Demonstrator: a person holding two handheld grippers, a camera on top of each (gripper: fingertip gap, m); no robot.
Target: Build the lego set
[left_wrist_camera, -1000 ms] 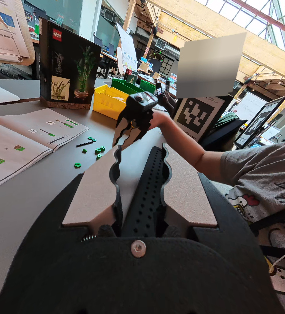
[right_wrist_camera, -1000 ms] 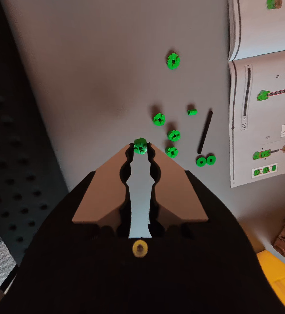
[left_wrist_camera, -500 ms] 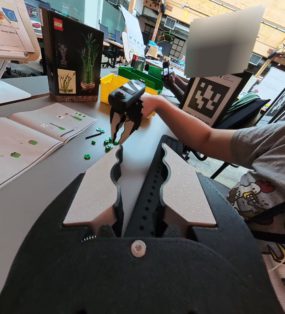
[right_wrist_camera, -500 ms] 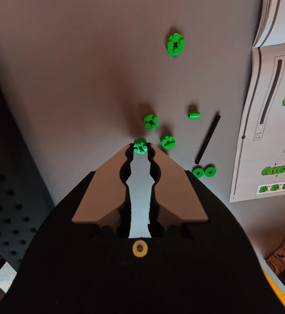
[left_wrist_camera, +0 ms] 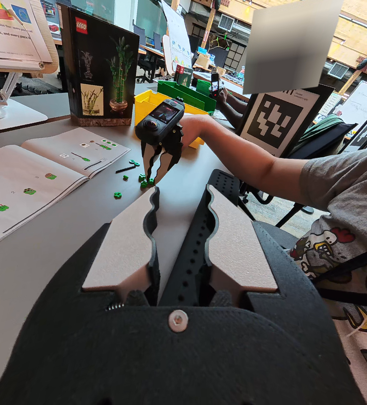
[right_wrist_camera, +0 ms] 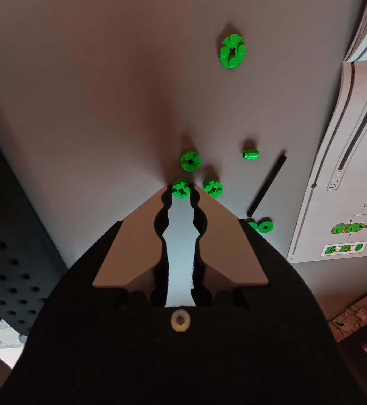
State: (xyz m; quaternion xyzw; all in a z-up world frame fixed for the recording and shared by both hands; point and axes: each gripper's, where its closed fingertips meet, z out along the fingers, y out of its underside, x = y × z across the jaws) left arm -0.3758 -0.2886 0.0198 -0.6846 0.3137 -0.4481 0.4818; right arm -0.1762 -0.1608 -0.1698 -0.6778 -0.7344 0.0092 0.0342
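Lower now than a second ago, the right tongs [right_wrist_camera: 180, 190] stand tip-down on the counter [right_wrist_camera: 90, 98], narrowed around a round green brick [right_wrist_camera: 180, 189], seemingly to lift it. Nearest me, the left tongs [left_wrist_camera: 181, 197] wait wide and empty. Beyond, spare green bricks [right_wrist_camera: 190, 161] and a black axle [right_wrist_camera: 266, 185] lie centre-frame beside the open instruction booklet [left_wrist_camera: 46, 171], handy for checking.

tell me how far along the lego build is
Barely started: nothing looks joined yet. The right claw has a round green piece between its tips. The black rod and other green pieces lie loose by the open booklet. The left claw waits open, empty.
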